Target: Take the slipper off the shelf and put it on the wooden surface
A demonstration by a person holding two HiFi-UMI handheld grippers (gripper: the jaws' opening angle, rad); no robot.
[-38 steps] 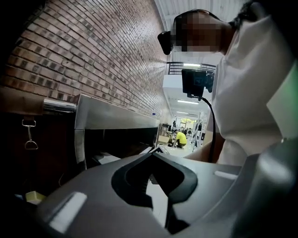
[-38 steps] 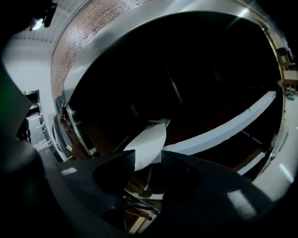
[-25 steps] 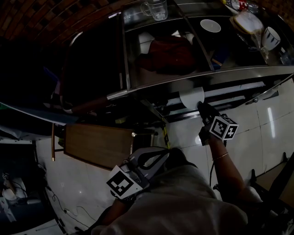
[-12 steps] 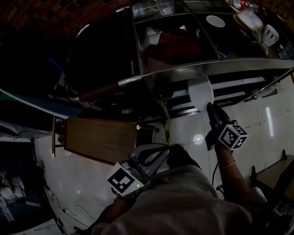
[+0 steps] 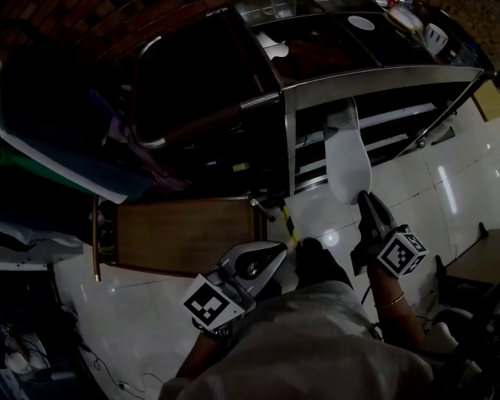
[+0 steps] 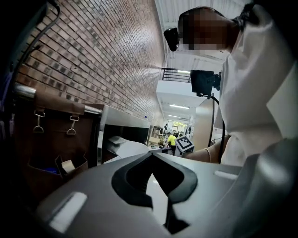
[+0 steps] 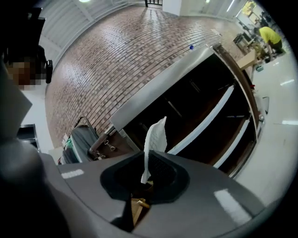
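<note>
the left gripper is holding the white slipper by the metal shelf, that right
No, it is the right gripper, not the left, that holds it. The right gripper view shows its fingers shut on the flat white slipper, by the grey metal shelf.

**Brick, tile and clutter round the work spot**

A red-brown brick wall runs along the back of the room, rising to a pale ribbed ceiling. Glossy white floor tiles throw back spots of lamp light. A brown leather bag hangs by two metal clips, and a grey bag sits just beside it. At the top of the head view, a white bowl and a white cup with dark marks stand near each other. A dark cloth, possibly green, droops at the left. Far down the hall, a person in a yellow top stands under strip lights.
</note>
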